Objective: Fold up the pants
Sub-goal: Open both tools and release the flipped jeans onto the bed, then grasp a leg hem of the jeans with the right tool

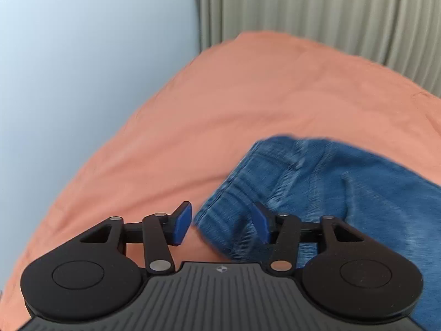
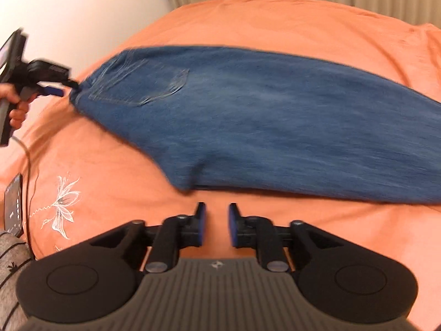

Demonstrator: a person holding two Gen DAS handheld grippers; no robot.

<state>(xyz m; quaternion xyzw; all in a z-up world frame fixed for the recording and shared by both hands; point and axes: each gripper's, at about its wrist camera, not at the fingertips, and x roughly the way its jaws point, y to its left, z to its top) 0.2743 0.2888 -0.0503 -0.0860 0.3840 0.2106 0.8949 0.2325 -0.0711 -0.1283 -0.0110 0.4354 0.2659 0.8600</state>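
Blue denim pants (image 2: 248, 127) lie across the orange bed sheet (image 2: 248, 27), folded lengthwise, a back pocket facing up near the waist at the left. In the left wrist view the waist end (image 1: 317, 182) lies just ahead and to the right. My left gripper (image 1: 222, 224) is open with a corner of the waistband between its blue pads (image 1: 182, 223); it also shows in the right wrist view (image 2: 55, 89) at the waist corner. My right gripper (image 2: 216, 229) is open and empty, just short of the pants' near edge at the crotch.
A pleated curtain (image 1: 330, 8) hangs behind the bed and a pale wall (image 1: 82, 82) is at the left. A phone (image 2: 13, 207) and a cable lie at the sheet's left edge, by a white embroidered flower (image 2: 63, 201).
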